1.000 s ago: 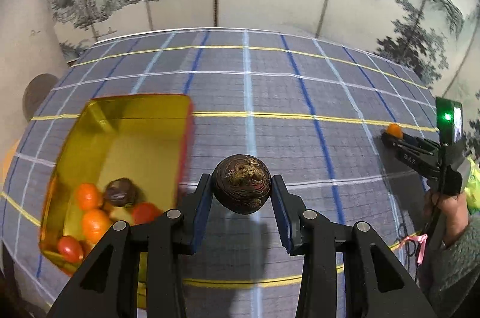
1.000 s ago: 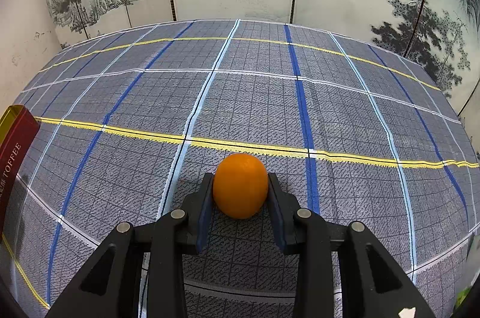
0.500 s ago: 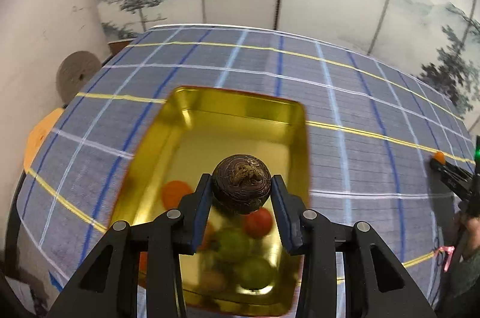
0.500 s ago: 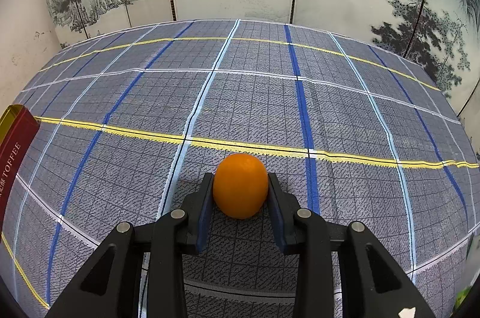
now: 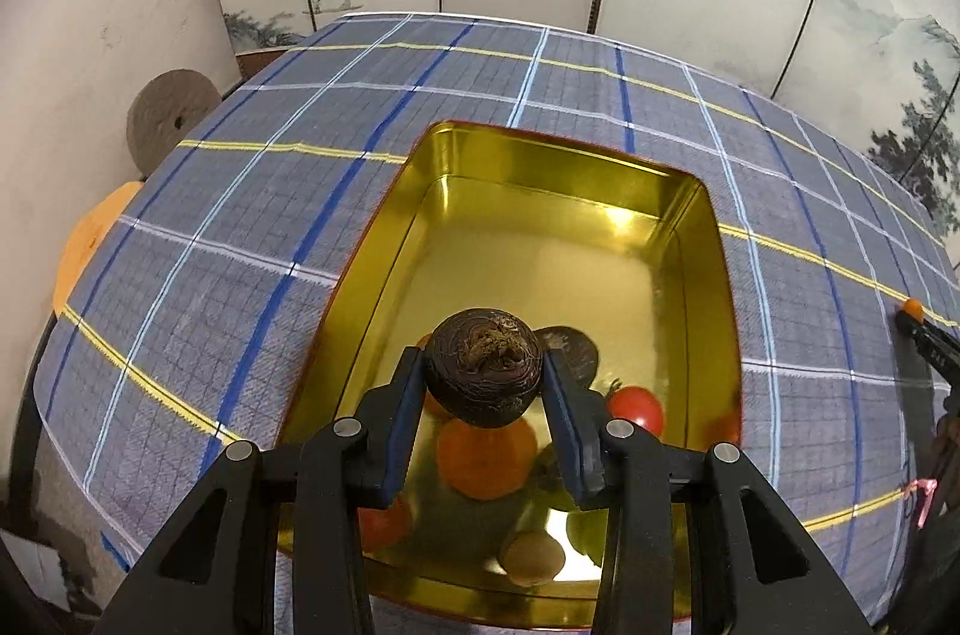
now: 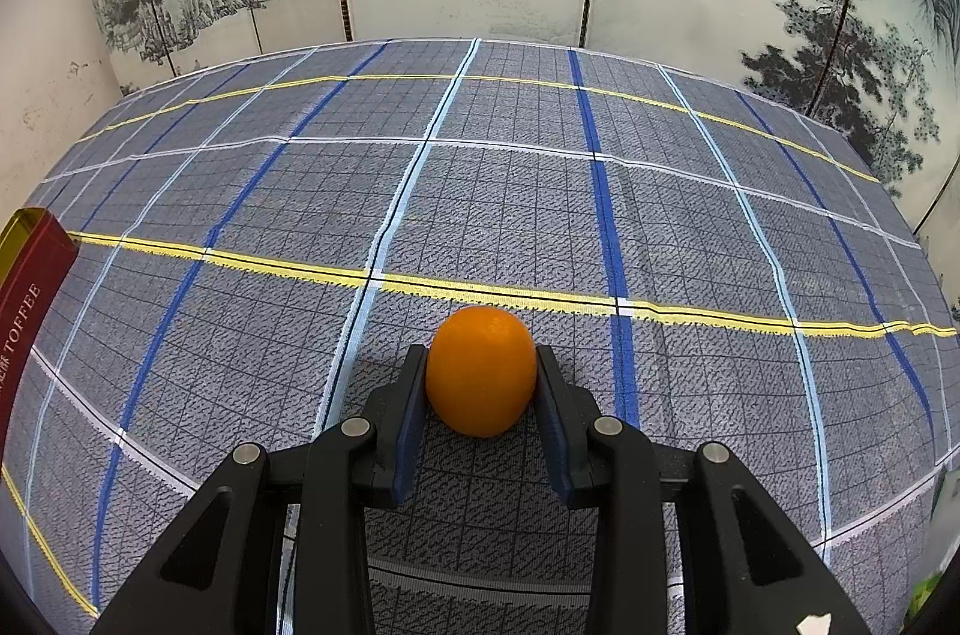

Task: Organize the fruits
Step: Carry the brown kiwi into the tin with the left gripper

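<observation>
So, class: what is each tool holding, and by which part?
The left tool pinches a dark brown round fruit by its two sides. The right tool pinches an orange likewise.

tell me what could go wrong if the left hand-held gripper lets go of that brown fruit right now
1. The brown fruit hangs over fruit already piled at the tin's near end; dropped there, it may hit the orange fruit below and roll or bruise.
2. It could bounce toward the near rim, which looks low.
3. The right hand-held gripper holds an orange well away from the tin, so that one is not yet sorted.
</observation>
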`<state>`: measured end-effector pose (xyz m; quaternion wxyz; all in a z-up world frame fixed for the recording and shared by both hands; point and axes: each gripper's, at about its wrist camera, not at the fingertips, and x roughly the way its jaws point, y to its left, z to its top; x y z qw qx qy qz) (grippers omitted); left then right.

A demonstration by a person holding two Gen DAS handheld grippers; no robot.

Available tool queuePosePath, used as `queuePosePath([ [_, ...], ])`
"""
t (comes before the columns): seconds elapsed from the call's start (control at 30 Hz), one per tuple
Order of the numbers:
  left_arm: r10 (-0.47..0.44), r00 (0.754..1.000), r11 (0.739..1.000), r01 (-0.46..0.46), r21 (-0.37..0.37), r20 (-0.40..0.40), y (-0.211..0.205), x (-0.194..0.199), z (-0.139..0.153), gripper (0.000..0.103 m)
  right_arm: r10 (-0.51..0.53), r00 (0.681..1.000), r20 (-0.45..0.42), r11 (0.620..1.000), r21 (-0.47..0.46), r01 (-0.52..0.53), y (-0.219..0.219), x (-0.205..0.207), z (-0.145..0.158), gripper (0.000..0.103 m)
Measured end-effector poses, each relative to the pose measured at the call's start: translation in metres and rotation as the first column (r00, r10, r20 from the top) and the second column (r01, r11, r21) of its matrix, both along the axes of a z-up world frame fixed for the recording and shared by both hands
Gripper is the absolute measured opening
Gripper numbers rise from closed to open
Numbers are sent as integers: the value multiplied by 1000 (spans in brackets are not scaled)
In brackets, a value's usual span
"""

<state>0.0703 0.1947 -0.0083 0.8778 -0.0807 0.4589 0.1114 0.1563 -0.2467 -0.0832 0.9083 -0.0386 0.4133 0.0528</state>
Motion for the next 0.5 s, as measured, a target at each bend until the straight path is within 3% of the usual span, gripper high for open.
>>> queuePosePath([
  [0.5,7,1000,1000,-7,-10,-13,8,-6,-11,41,0,1000,0,1000,-2,0,0,0,0,32],
])
